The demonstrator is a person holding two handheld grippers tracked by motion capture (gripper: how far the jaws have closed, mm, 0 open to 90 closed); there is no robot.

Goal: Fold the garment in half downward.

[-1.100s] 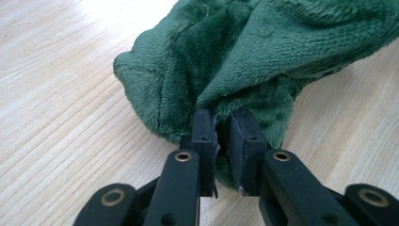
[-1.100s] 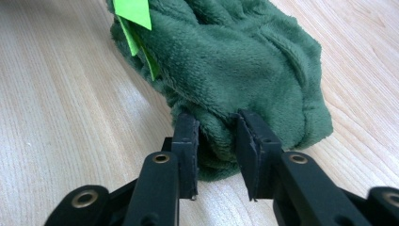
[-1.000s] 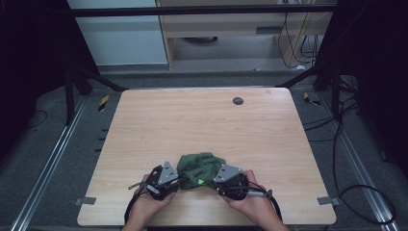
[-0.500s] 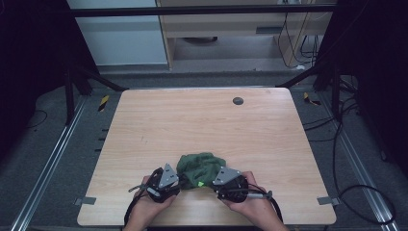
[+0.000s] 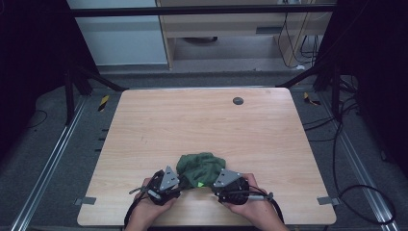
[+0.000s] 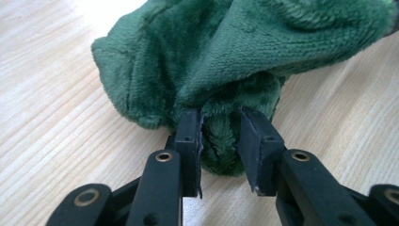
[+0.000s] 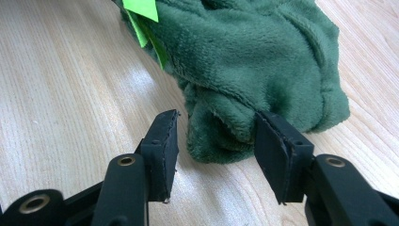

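Observation:
A crumpled dark green fleece cloth point(image 5: 202, 166) lies near the table's front edge, a bright green tag point(image 7: 141, 9) on it. My left gripper point(image 5: 181, 181) is at its left side and my right gripper point(image 5: 212, 186) at its right. In the left gripper view a fold of cloth point(image 6: 235, 56) hangs between the jaws of the left gripper point(image 6: 221, 127), which have just been opening and barely brush it. In the right gripper view the jaws of the right gripper point(image 7: 214, 127) have just been opening too. One pad stands clear of the cloth point(image 7: 254, 52) and the other rests against it.
The wooden table point(image 5: 192, 120) has a small dark round spot point(image 5: 237, 100) near its far edge. Grey tape tabs point(image 5: 84, 200) mark its front corners. Cables and metal rails run along the floor on both sides.

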